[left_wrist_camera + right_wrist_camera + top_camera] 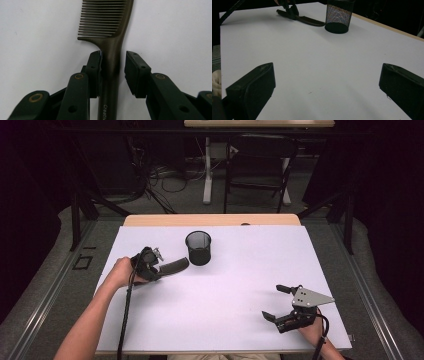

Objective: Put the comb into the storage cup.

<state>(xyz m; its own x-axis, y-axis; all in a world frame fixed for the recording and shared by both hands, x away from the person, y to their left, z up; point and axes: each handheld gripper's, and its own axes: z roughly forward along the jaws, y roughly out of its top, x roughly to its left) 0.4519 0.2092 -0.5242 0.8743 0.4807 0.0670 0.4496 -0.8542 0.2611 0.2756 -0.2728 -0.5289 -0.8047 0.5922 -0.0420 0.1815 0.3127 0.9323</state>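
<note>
Mesh forms the wall of the one black pen cup (pixel 198 248), a round open-topped cylinder standing upright on the white sheet that covers the table (pixel 225 290) in the high view. Just left of the cup lies a single dark comb (pixel 174 266), smooth hard plastic, its near end under the left gripper (pixel 152 265). The right gripper (pixel 280 302) sits well apart from the cup, toward the near right corner, its two jaws spread with nothing between them and a grey three-cornered plate on top.

In the left gripper view the comb (pixel 110 47) runs straight up between the two matte black jaws: a slim rounded handle with pale lettering near the bottom, widening into a row of fine even teeth on the left side. The left pad (pixel 96 72) touches the handle; the right pad (pixel 135 72) stands just clear of it, so the jaws are half closed around the handle, not yet pinching.

In the right gripper view two blunt black jaws stand wide over bare white sheet. Far ahead stands the cup (pixel 338 16), with the comb (pixel 309 21) flat beside it, one end touching its base, and the left gripper (pixel 289 10) over the other.
</note>
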